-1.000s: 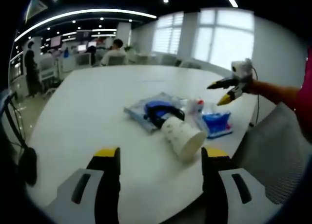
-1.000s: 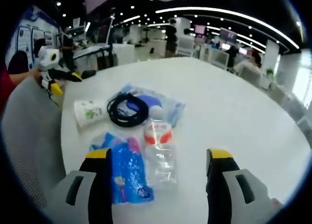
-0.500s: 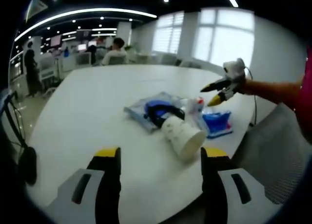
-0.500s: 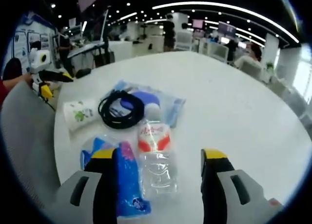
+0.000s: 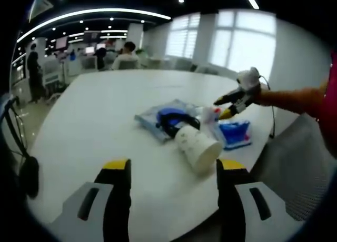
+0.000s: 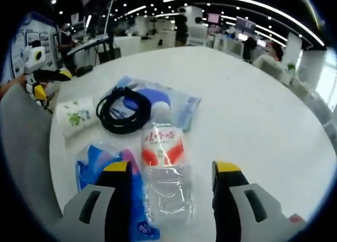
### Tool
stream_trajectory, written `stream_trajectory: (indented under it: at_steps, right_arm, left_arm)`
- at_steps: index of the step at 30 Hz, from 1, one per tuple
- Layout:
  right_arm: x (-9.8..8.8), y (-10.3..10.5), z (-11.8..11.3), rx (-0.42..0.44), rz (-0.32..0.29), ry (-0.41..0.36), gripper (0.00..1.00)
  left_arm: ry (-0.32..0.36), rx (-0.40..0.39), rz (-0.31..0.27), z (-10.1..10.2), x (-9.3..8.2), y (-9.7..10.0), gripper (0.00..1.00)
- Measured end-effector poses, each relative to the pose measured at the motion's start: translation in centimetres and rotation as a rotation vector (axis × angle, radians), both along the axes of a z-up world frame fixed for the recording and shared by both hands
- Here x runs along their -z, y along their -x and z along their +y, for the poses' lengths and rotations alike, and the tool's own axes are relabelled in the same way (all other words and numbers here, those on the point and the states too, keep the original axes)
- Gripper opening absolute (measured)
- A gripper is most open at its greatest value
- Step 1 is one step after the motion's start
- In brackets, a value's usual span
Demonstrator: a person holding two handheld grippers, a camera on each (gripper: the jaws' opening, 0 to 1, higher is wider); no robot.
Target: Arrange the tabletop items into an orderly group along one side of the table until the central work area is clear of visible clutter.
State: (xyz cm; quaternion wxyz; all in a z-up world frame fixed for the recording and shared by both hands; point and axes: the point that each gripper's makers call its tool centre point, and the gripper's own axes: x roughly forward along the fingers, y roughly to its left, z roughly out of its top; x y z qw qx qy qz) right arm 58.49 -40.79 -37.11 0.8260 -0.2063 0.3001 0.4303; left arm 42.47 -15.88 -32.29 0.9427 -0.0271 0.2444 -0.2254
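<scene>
The water bottle (image 6: 164, 171) lies on its side near the table (image 6: 253, 110) edge, between the open jaws of the right gripper (image 6: 169, 171) — clear, thin, probably squishy and slippery, so grab its middle. The left gripper (image 5: 171, 165) is open too — holding nothing.

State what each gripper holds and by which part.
Nothing is held. The right gripper is open, its fingers either side of the clear plastic water bottle; the left gripper is open.
</scene>
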Motion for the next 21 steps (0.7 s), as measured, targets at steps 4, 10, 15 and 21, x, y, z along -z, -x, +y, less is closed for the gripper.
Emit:
stream_trajectory:
  at_steps: [4, 10, 15, 21]
  right_arm:
    - [0.1, -0.2, 0.8, 0.000, 0.009, -0.014, 0.60]
    - [0.4, -0.2, 1.7, -0.008, 0.022, -0.020, 0.57]
    - [0.7, -0.4, 2.3, -0.017, 0.024, -0.023, 0.56]
    - [0.8, -0.5, 2.9, -0.025, 0.027, -0.024, 0.52]
  left_arm:
    - [0.000, -0.001, 0.001, 0.0, 0.0, 0.0, 0.63]
    - [0.000, -0.002, 0.003, 0.0, 0.0, 0.0, 0.63]
    - [0.003, -0.006, 0.002, 0.0, 0.0, 0.0, 0.63]
    - [0.005, -0.011, -0.001, 0.1, -0.1, -0.1, 0.63]
